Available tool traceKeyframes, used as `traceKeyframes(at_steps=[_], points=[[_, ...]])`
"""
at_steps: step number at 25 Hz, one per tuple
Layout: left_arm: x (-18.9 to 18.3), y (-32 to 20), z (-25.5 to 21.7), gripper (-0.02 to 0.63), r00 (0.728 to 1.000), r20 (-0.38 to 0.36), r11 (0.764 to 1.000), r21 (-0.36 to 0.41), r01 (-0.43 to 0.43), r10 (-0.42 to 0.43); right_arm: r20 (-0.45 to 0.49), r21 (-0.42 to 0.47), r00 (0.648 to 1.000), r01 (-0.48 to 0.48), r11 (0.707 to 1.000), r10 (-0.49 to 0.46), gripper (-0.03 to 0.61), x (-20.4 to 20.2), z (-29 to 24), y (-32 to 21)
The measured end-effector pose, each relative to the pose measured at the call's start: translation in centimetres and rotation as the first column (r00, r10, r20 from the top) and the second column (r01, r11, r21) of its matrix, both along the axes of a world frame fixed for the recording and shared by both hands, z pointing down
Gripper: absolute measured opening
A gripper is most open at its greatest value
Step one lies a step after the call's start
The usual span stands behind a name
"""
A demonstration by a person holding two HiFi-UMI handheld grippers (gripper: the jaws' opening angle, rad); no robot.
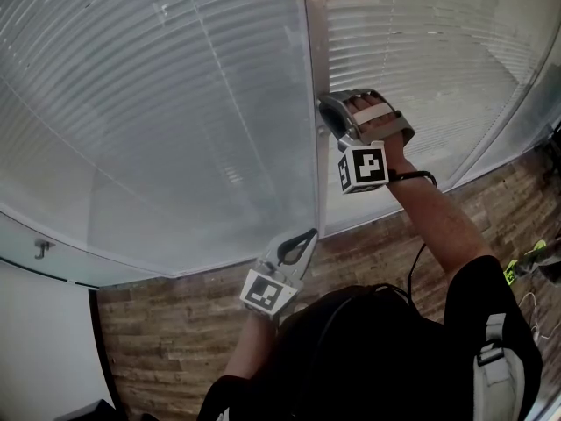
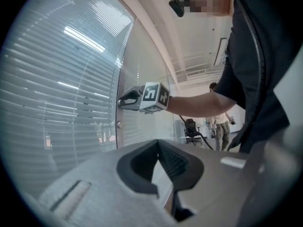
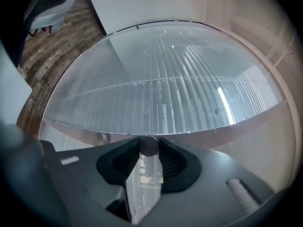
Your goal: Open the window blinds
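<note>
The blinds [image 1: 175,103] sit behind the glass on both sides of an upright frame post [image 1: 314,77]. As far as I can see their slats lie nearly flat and shut, with only a pale haze showing through, so nothing counts as opened yet.

The slats seem to be worked by a small round knob [image 3: 149,145] on the post, about halfway up the pane. The right gripper [image 1: 326,112] is at the post, pointing roughly level at it. Its jaws are closed onto the knob, with a ribbed pad pressing on each side. I'd say the grip is made and the turning is what remains, and whether any turn has gone in I cannot tell from the slats.

A second small knob [image 2: 119,125] sits lower on the same post, untouched.

The left gripper [image 1: 300,244] hangs well below, near the bottom edge of the glass above the wooden floor [image 1: 175,340]. Its jaws are drawn together at the tips with nothing between them, so it is taking no part for now.
</note>
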State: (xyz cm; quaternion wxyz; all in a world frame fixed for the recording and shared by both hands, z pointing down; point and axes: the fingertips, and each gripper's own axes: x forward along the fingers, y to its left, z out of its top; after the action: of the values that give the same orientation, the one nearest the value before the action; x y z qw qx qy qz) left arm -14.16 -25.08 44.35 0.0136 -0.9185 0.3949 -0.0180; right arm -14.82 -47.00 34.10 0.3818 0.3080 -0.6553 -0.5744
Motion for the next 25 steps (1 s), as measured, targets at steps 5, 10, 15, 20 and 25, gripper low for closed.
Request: traceKeyframes(at_steps=[5,10,15,20,25], points=[[0.2,-0.2,-0.3,0.005,1.000,0.004,1.000,0.011,-0.005,0.005,0.012,-0.012,1.000,0.004,1.000,-0.003,0.129,-0.1,-0.1,0.0],[0.3,-0.1,-0.3,0.005,1.000,-0.001,1.000,0.005,-0.005,0.005,0.029,-0.022,1.000,0.005,1.000,-0.005,0.129,-0.1,-0.1,0.1],[0.1,0.1,-0.2,0.005,1.000,0.007,1.000,0.004,-0.008,0.008,0.093,-0.054,0.996,0.009,0.998,-0.004,0.129,-0.1,-0.2,0.1],[-0.5,0.3,-0.1,0.005,1.000,0.010,1.000,0.005,0.004,-0.004,0.241,-0.142,0.970,0.024,0.990,0.011,0.132,-0.1,-0.8,0.1],[-0.8,0.7,0.0,0.005,1.000,0.013,1.000,0.004,0.012,-0.012,0.357,-0.200,0.933,0.038,0.979,0.036,0.132,0.2,-1.1,0.0]])
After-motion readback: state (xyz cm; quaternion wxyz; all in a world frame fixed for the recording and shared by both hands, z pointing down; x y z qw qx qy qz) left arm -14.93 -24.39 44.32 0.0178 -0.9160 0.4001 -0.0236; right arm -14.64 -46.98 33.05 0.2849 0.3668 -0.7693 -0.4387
